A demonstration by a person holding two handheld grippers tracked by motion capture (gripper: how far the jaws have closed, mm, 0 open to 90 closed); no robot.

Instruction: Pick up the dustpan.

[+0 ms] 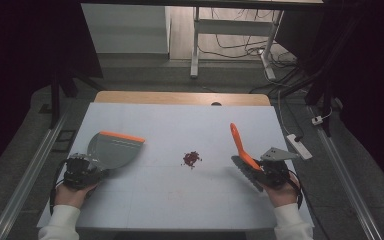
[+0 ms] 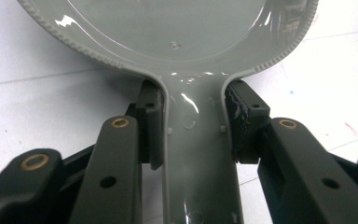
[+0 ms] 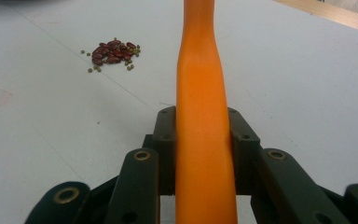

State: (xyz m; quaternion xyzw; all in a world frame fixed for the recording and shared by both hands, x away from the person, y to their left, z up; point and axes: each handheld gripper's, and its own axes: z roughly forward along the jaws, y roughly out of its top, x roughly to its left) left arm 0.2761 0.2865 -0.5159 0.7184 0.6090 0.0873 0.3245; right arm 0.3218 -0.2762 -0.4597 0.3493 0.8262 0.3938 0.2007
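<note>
The left tongs are clenched on the handle of a grey dustpan, its pan lying on the counter just ahead of them. The right tongs grip an orange brush handle. A small bean pile sits between the two tongs.
</note>
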